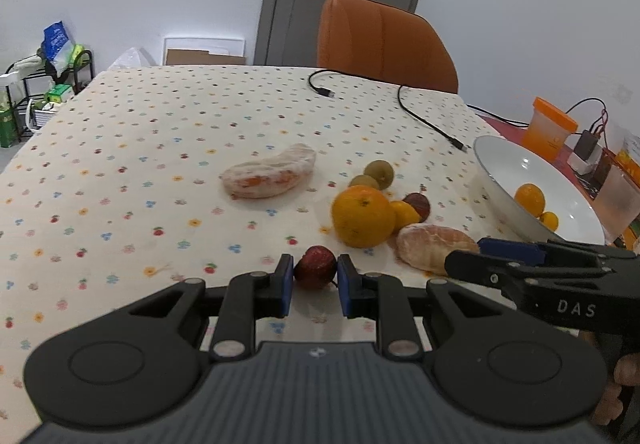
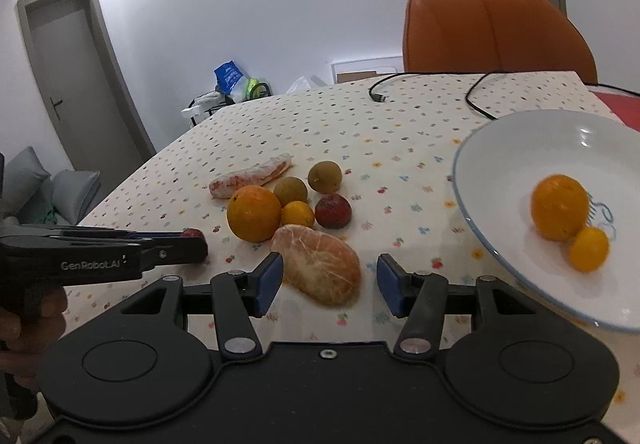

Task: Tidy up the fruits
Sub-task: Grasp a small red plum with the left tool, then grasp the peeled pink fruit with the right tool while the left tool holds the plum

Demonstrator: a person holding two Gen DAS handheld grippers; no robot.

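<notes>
In the left wrist view my left gripper (image 1: 316, 278) is shut on a small red fruit (image 1: 315, 267) resting on the dotted tablecloth. My right gripper (image 2: 330, 280) stands open around a peeled citrus half (image 2: 320, 268); its left pad is close to the half and its right pad stands clear. Behind lie a large orange (image 2: 254, 213), a small yellow citrus (image 2: 297, 213), a dark red fruit (image 2: 333, 211), two green-brown fruits (image 2: 325, 176) and a long peeled segment (image 2: 250, 179). At the right, a white bowl (image 2: 464, 179) holds an orange (image 2: 559, 207) and a small yellow fruit (image 2: 589, 248).
Two black cables (image 1: 424, 119) trail across the far side of the table. An orange chair (image 1: 384, 39) stands behind it. An orange-lidded container (image 1: 550, 127) and a charger sit beyond the bowl (image 1: 500, 179). A hand holds each gripper's handle.
</notes>
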